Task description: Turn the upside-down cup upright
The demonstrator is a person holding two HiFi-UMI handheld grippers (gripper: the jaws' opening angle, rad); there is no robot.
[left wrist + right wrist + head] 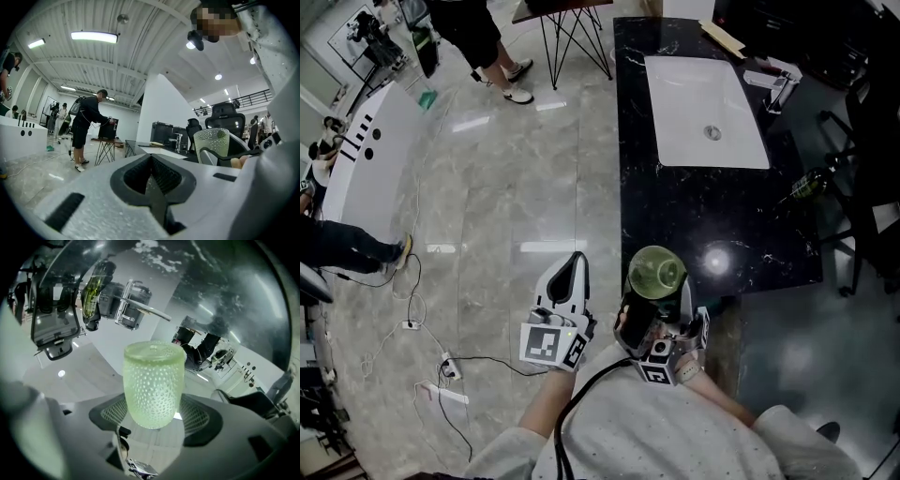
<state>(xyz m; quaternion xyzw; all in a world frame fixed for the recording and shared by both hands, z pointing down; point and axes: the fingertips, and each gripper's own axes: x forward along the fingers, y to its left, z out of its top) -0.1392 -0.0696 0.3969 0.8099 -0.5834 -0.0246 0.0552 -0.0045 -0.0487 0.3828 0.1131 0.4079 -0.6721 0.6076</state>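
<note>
Currently the left hand-held gripper (577,264) has its jaws pressed together with nothing between them. It points forward, just beside the right one.

To its right, the pale green dimpled glass cup (153,383) sits between the jaws of the right hand-held gripper (154,416). The meshed pads (110,411) clamp the cup's narrower, rounded end. The wider end points away from the gripper and upward, so the cup looks lifted clear and tilted, not yet fully upright.

Ahead and to the right of that gripper lies the black marbled counter (675,225), with a white rectangular sink (703,112) set into it farther off.

The main risk, as I judge it, is the grip itself. The pads hold only the low, curved part of smooth glass, so the taller free end could lever the cup round between them or let it slide out.

The cup hangs about over the counter's near corner. Lowered without moving farther in, its base could catch the edge or land half off it, and a fall to the stone floor would likely break it.

The idle left gripper is close enough to knock the cup if either hand swings sideways.
</note>
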